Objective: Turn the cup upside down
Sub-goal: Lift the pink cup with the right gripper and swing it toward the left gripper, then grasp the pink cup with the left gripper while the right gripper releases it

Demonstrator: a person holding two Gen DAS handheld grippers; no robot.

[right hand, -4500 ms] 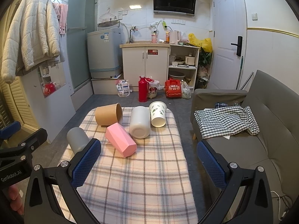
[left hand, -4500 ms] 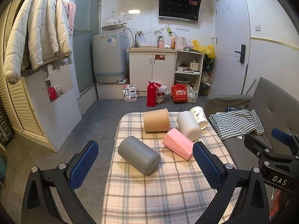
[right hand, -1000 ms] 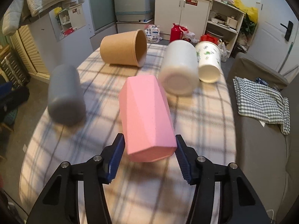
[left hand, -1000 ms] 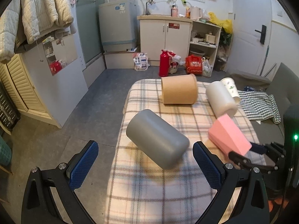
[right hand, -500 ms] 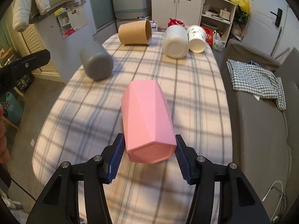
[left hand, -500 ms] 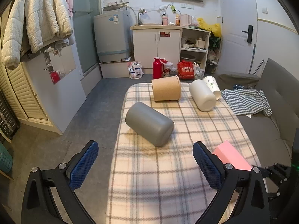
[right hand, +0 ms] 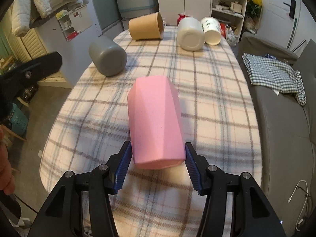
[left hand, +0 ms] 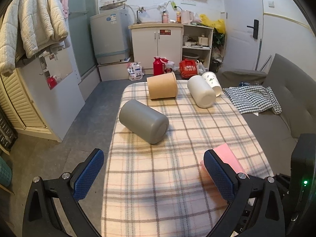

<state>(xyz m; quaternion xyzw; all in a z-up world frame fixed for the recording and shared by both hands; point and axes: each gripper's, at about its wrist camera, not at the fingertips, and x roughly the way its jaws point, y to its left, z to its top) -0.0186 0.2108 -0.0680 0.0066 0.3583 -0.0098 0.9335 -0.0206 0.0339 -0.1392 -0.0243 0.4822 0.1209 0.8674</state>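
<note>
right gripper (right hand: 157, 168) is clamped on the pink faceted cup (right hand: 155, 126), blue pads pressed on both sides near its closer end. cup is held tilted with its long axis pointing away from the camera, over the near part of the plaid tablecloth (right hand: 207, 90); can't tell whether the near end touches the cloth, though a shadow sits right under it. can't tell from either view which end is the mouth. in the left wrist view the same pink cup (left hand: 227, 157) shows partly behind the left gripper's right finger, at the near right of the table. left gripper (left hand: 154, 174) is spread wide with nothing between its fingers, hovering over the near left edge of the table. 4 other cups lie on their sides further back: grey cup (left hand: 144, 121) at mid left, base facing the cameras; brown paper cup (left hand: 162, 86) at the far end; white plastic cup (left hand: 201, 93) just right of it; printed paper cup (left hand: 212, 81) touching the white one on its right. checked cloth (left hand: 254, 98) is draped on the grey sofa (left hand: 286, 118) to the right of the table.
</note>
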